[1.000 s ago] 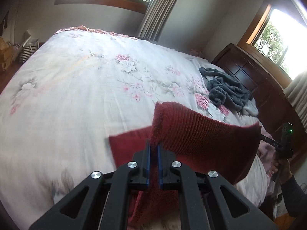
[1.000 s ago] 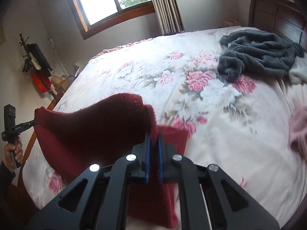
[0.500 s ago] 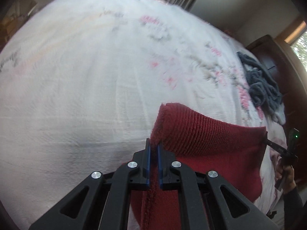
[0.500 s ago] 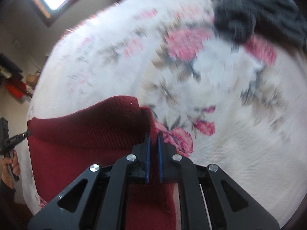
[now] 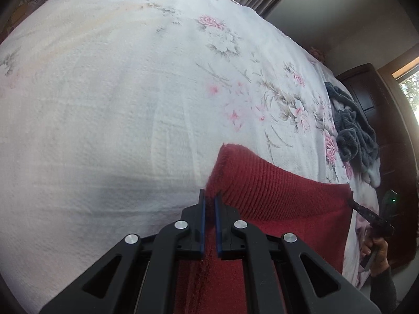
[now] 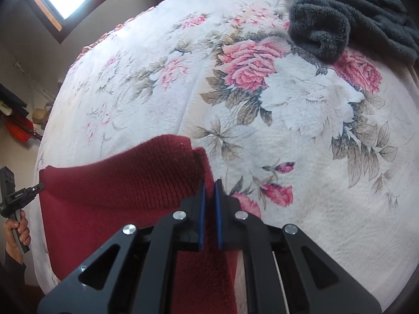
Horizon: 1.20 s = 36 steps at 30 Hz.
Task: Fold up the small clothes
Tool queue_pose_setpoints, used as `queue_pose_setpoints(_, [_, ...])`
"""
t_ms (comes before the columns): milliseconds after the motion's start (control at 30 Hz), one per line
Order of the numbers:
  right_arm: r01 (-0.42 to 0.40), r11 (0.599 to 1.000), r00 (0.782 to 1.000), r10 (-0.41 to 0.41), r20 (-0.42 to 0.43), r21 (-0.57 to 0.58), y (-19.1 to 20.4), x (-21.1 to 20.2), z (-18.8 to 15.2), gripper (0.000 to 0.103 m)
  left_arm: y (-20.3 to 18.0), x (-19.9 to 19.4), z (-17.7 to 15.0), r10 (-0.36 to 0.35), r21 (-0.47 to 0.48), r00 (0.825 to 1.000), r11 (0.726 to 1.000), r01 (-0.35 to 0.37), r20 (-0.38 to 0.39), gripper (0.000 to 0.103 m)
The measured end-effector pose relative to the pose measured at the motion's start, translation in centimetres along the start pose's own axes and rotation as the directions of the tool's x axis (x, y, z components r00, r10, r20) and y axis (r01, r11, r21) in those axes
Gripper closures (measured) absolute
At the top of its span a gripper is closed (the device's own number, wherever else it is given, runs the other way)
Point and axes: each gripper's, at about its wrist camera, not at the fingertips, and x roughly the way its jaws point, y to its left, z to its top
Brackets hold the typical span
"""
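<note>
Your left gripper [image 5: 209, 201] was clamped on one corner of the dark red ribbed-knit garment [image 5: 275, 198], and your right gripper [image 6: 208, 191] pinched the opposite corner, blue pads tight on the wool. The knit stretched between them as a thick rolled band, its lower part draping towards you over the white quilted bedspread with pink roses [image 6: 301, 110]. Well beyond the right gripper lay a crumpled dark grey fleecy garment [image 6: 340, 18].

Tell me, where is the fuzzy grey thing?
The grey fleece garment lies crumpled on the floral bedspread, top right in the right wrist view, beside the dark headboard.
</note>
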Motion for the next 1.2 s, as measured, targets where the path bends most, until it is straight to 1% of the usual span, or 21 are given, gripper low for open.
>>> queue_pose_setpoints(167, [0.033, 0.999, 0.998, -0.033, -0.047, 0.009, -0.7, 3.4, 0.0, 0.098, 1.3, 4.4, 0.0, 0.047, -0.025, 0.996, 0.998, -0.049, -0.074, 0.098])
queue_pose_setpoints(367, [-0.015, 0.999, 0.997, 0.018, -0.074, 0.033, -2.2, 6.1, -0.3, 0.098, 3.6, 7.1, -1.1, 0.036, -0.073, 0.993, 0.996, -0.044, -0.11, 0.098])
queue_pose_setpoints(500, [-0.065, 0.996, 0.994, 0.07, -0.08, 0.067, -3.5, 7.4, -0.7, 0.094, 3.9, 6.8, -1.4, 0.032, -0.082, 0.996, 0.996, -0.039, -0.086, 0.094])
queue_pose_setpoints(533, [-0.084, 0.993, 0.993, 0.09, -0.077, 0.082, -3.8, 7.4, -0.7, 0.094, 3.6, 5.5, -1.3, 0.085, -0.081, 0.995, 0.993, -0.089, -0.041, 0.088])
queue_pose_setpoints(567, [-0.096, 0.989, 0.993, 0.104, -0.064, 0.113, -4.1, 6.7, -0.6, 0.086, 2.9, 4.1, -1.4, 0.128, -0.061, 0.992, 0.99, -0.128, 0.006, 0.086])
queue_pose_setpoints(600, [-0.09, 0.984, 0.995, 0.094, -0.017, 0.156, -4.5, 5.1, -0.8, 0.076, 2.0, 2.7, -1.6, 0.125, -0.031, 0.991, 0.992, -0.124, 0.045, 0.086])
queue_pose_setpoints(633, [-0.1, 0.982, 0.995, 0.097, 0.022, 0.162, -4.6, 4.0, -0.9, 0.074, 1.5, 1.8, -1.7, 0.1, -0.013, 0.993, 0.995, -0.1, 0.064, 0.086])
queue_pose_setpoints(667, [-0.158, 0.974, 0.986, 0.146, 0.082, 0.162, -4.5, 2.1, -1.5, 0.074, 0.4, 1.0, -2.2, 0.038, 0.019, 0.997, 0.999, -0.04, 0.07, 0.086])
queue_pose_setpoints(700, [-0.186, 0.969, 0.981, 0.173, 0.088, 0.161, -4.4, 1.6, -1.9, 0.074, -1.0, 0.7, -3.0, -0.045, 0.061, 0.998, 0.997, 0.042, 0.054, 0.086])
queue_pose_setpoints(733, [-0.212, 0.965, 0.976, 0.202, 0.081, 0.153, -4.2, 1.3, -2.4, 0.074, -1.8, 1.0, -3.6, -0.092, 0.079, 0.995, 0.993, 0.09, 0.029, 0.086])
queue_pose_setpoints(767, [-0.237, 0.963, 0.971, 0.232, 0.049, 0.132, -3.8, 1.7, -3.1, 0.074, -2.1, 1.9, -4.2, -0.115, 0.079, 0.993, 0.99, 0.116, -0.01, 0.084])
queue_pose_setpoints(800, [-0.247, 0.961, 0.969, 0.247, 0.016, 0.123, -3.7, 2.4, -3.6, 0.078, -2.0, 3.5, -4.8, -0.083, 0.073, 0.995, 0.994, 0.087, -0.057, 0.085])
queue_pose_setpoints(833, [-0.248, 0.961, 0.967, 0.253, -0.026, 0.121, -3.7, 3.4, -4.1, 0.08, -1.5, 4.7, -5.2, -0.034, 0.071, 0.996, 0.997, 0.04, -0.082, 0.086])
queue_pose_setpoints(867, [-0.23, 0.965, 0.968, 0.239, -0.071, 0.123, -4.0, 4.7, -4.7, 0.086, -0.1, 5.9, -5.6, 0.022, 0.049, 0.995, 0.999, -0.017, -0.102, 0.09])
queue_pose_setpoints(900, [-0.2, 0.973, 0.974, 0.21, -0.081, 0.119, -4.4, 5.3, -4.9, 0.103, 1.0, 6.3, -5.7, 0.028, 0.014, 0.994, 1.0, -0.026, -0.106, 0.1])
queue_pose_setpoints(967, [-0.221, 0.957, 0.968, 0.238, -0.074, 0.186, -5.8, 5.4, -4.7, 0.103, 2.1, 5.6, -5.6, -0.007, -0.046, 0.995, 0.999, 0.003, -0.096, 0.101])
queue_pose_setpoints(1000, [-0.226, 0.952, 0.968, 0.243, -0.065, 0.206, -6.1, 4.8, -4.6, 0.103, 1.7, 4.8, -5.6, -0.005, -0.036, 0.996, 0.999, 0.002, -0.085, 0.101])
queue_pose_setpoints(1033, [-0.231, 0.953, 0.968, 0.244, -0.048, 0.196, -5.8, 4.0, -4.6, 0.098, 1.0, 3.7, -5.8, -0.012, -0.009, 0.998, 1.0, 0.012, -0.069, 0.099])
queue_pose_setpoints(1067, [-0.266, 0.95, 0.961, 0.274, -0.025, 0.165, -5.0, 2.5, -5.0, 0.095, 0.2, 2.3, -6.2, -0.043, 0.027, 0.998, 0.999, 0.045, -0.056, 0.097])
queue_pose_setpoints(1133, [-0.347, 0.93, 0.936, 0.351, -0.01, 0.12, -3.6, 0.3, -6.6, 0.095, -1.6, -0.2, -8.3, -0.177, 0.095, 0.983, 0.979, 0.181, -0.055, 0.095])
queue_pose_setpoints(1200, [-0.377, 0.924, 0.924, 0.38, -0.036, 0.072, -2.4, -0.8, -9.3, 0.095, -2.6, -1.0, -11.1, -0.21, 0.157, 0.974, 0.963, 0.221, -0.085, 0.093])
